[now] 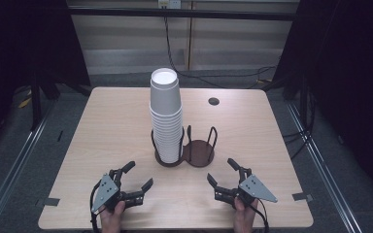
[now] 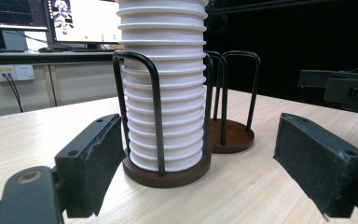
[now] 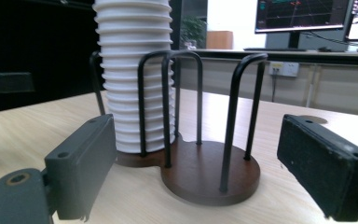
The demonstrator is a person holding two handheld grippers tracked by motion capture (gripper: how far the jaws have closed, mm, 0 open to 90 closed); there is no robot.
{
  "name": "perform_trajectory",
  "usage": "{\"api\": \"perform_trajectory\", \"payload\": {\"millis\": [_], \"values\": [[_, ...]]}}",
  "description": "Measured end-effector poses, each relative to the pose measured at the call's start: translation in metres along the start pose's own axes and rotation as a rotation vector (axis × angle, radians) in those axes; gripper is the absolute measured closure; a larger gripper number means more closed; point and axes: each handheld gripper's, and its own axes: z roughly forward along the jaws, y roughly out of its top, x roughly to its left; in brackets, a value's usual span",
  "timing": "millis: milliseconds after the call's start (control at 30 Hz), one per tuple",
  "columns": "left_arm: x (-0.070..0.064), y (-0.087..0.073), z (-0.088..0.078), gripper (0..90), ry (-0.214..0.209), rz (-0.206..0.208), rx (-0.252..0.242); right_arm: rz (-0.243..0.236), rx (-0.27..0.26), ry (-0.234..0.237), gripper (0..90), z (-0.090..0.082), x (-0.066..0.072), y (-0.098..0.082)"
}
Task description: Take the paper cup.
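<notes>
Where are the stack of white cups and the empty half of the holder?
stack of white cups [image 1: 166, 121], high view, side of the stack.
empty half of the holder [image 3: 205, 172], right gripper view, bare brown base disc.

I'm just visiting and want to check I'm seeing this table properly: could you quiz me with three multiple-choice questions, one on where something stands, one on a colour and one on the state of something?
1. Where does the stack of white paper cups stand?
A. In the left ring of the cup holder
B. In its right ring
C. Straight on the table

2. What colour is the holder's base?
A. White
B. Dark brown
C. Green

3. How do the jaws of the left tool stand?
A. Shut on a cup
B. Shut on the holder
C. Apart, holding nothing

Answers: 1 A, since the high view shows the stack in the left ring and the right ring empty. 2 B, since the round base is dark brown under black wire loops. 3 C, since the left gripper view shows both pads apart with only table between them.
</notes>
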Motion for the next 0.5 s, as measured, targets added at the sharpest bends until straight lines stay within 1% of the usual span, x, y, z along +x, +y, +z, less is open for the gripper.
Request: {"api": "perform_trajectory", "payload": {"millis": [100, 233, 267, 367, 400, 433, 467, 500], "values": [[-0.0001, 0.0000, 0.0000, 15.7, 0.001, -0.001, -0.001, 0.007, 0.014, -0.003, 12.0, 0.0011, -0.0005, 0.0005], [-0.0002, -0.0001, 0.0000, 15.7, 0.002, -0.004, -0.001, 0.007, 0.010, -0.005, 12.0, 0.0007, -0.0004, 0.0004], [-0.0002, -0.0001, 0.0000, 15.7, 0.002, -0.003, -0.001, 0.011, 0.023, 0.011, 12.0, 0.0003, -0.0013, 0.0009], [-0.0002, 0.0000, 0.0000, 15.7, 0.002, -0.003, -0.001, 0.017, 0.029, 0.015, 12.0, -0.0001, -0.0019, 0.0012], [-0.0002, 0.0000, 0.0001, 15.7, 0.002, -0.003, -0.001, 0.022, 0.033, 0.029, 12.0, -0.0002, -0.0025, 0.0014], [-0.0002, 0.0000, 0.0001, 15.7, 0.002, -0.003, -0.001, 0.022, 0.033, 0.029, 12.0, -0.0002, -0.0025, 0.0014], [-0.0003, 0.0000, 0.0000, 15.7, 0.002, -0.004, 0.001, 0.023, 0.062, 0.010, 12.2, 0.0022, -0.0017, 0.0023], [-0.0003, 0.0000, 0.0000, 15.7, 0.002, -0.004, 0.001, 0.023, 0.062, 0.010, 12.2, 0.0022, -0.0017, 0.0023]]}}
